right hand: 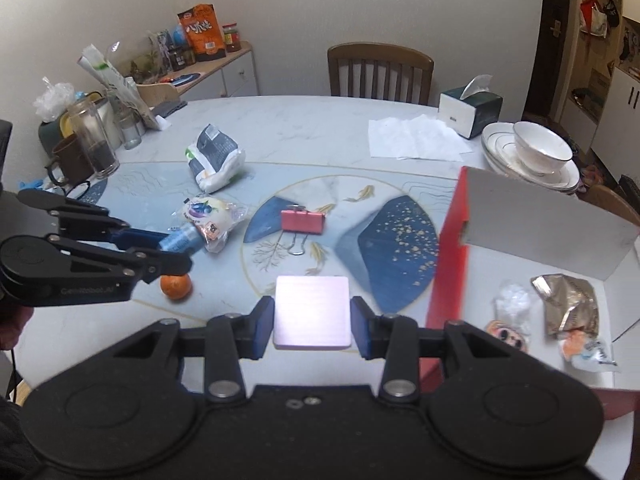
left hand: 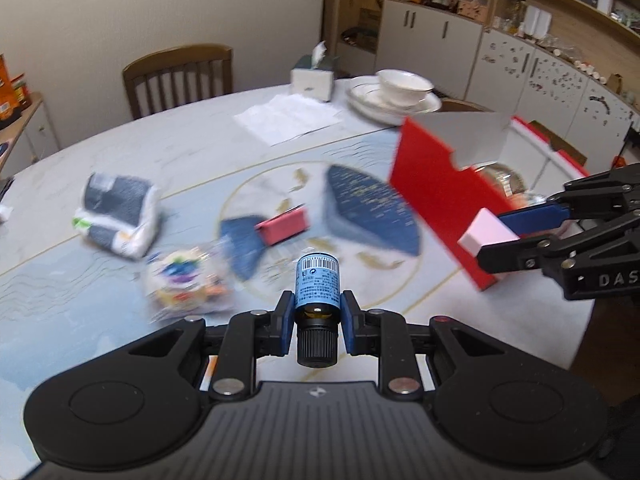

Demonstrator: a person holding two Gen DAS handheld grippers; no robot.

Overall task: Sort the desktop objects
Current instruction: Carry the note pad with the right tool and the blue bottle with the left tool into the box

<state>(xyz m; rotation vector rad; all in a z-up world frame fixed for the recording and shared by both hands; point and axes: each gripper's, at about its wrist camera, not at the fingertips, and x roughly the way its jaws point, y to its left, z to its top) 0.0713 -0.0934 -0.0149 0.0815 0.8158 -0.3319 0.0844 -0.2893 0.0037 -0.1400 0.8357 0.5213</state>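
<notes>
My left gripper [left hand: 317,312] is shut on a small blue-labelled bottle [left hand: 317,284] with a black cap, held above the table; it also shows in the right wrist view [right hand: 176,248] at the left. My right gripper [right hand: 312,316] is shut on a pink block [right hand: 312,310], beside the red box [right hand: 450,240]; in the left wrist view it [left hand: 496,236] holds the pink block [left hand: 486,236] against the red box's wall [left hand: 436,192]. On the table lie a pink binder clip [right hand: 302,222], a white-and-black packet [right hand: 214,156], a colourful snack bag [right hand: 210,216] and an orange [right hand: 176,286].
The red box holds several wrappers [right hand: 566,310]. Stacked plates with a bowl [right hand: 538,152], a tissue box [right hand: 470,110] and paper sheets [right hand: 416,138] stand at the back right. Glass jars and a mug [right hand: 80,148] stand at the left. A chair [right hand: 380,70] is behind the table.
</notes>
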